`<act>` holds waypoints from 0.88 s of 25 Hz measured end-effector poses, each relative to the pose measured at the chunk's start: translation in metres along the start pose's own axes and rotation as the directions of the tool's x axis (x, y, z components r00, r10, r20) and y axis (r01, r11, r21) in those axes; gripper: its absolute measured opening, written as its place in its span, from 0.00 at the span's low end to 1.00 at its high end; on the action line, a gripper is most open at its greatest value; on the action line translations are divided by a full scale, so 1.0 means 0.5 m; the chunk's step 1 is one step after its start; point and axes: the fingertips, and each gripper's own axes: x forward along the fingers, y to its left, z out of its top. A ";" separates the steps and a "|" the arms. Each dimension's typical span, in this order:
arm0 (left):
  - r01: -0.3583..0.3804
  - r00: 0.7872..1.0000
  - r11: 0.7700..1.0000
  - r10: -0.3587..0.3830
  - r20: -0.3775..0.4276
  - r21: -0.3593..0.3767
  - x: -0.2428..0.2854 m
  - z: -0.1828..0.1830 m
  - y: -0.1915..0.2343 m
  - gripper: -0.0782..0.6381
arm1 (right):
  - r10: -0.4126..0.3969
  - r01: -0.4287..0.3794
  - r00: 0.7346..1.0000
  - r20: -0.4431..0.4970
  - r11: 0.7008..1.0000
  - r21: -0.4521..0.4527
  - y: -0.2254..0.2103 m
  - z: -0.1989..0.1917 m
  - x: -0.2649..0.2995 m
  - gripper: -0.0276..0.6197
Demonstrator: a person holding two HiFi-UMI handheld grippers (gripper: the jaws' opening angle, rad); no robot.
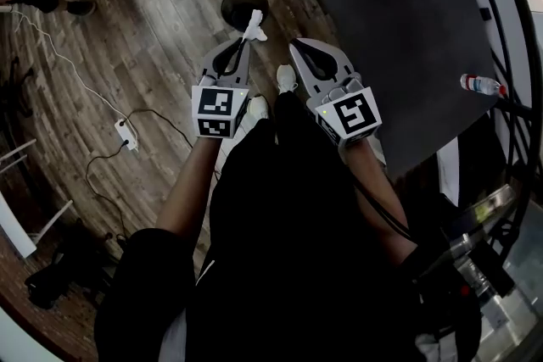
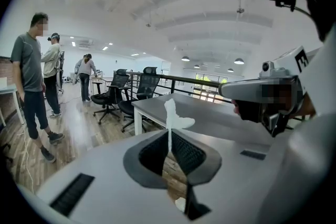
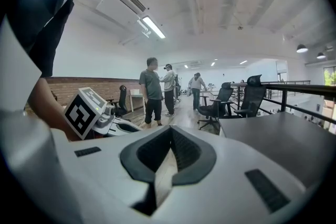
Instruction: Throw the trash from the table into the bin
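Black clothing of the person fills the lower centre of the head view, with both forearms reaching up the frame. At centre, the left gripper has its jaws pinched on a white scrap of trash. The scrap sticks out past the tips, just below the round black bin on the wooden floor. Beside it, the right gripper is pressed together with nothing between its jaws. A grey table spans the upper right.

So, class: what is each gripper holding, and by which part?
The left gripper pinches a white scrap by its lower end, the rest sticking out. The right gripper is shut, empty.
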 end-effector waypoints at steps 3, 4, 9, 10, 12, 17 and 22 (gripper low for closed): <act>-0.030 0.999 0.999 0.029 -0.023 -0.022 0.013 -0.023 0.031 0.14 | 0.038 -0.038 0.999 -0.012 0.999 0.004 -0.007 -0.010 0.034 0.05; -0.041 0.999 0.999 0.040 -0.028 -0.030 0.017 -0.030 0.039 0.14 | 0.050 -0.050 0.999 -0.020 0.999 0.007 -0.012 -0.017 0.043 0.05; -0.104 0.993 0.993 0.101 -0.055 -0.054 0.083 -0.059 0.090 0.14 | 0.117 -0.116 0.992 -0.046 0.993 0.024 -0.080 -0.060 0.119 0.05; -0.110 0.992 0.993 0.106 -0.064 -0.054 0.106 -0.064 0.104 0.14 | 0.121 -0.119 0.991 -0.055 0.993 0.025 -0.100 -0.069 0.139 0.05; -0.117 0.990 0.992 0.111 -0.091 -0.056 0.152 -0.081 0.127 0.14 | 0.137 -0.135 0.987 -0.079 0.990 0.027 -0.134 -0.088 0.176 0.05; -0.146 0.977 0.986 0.132 -0.167 -0.077 0.258 -0.123 0.179 0.14 | 0.251 -0.254 0.961 -0.116 0.967 -0.009 -0.174 -0.127 0.274 0.05; -0.158 0.967 0.986 0.146 -0.208 -0.043 0.346 -0.146 0.224 0.14 | 0.321 -0.324 0.938 -0.134 0.946 -0.003 -0.189 -0.153 0.342 0.05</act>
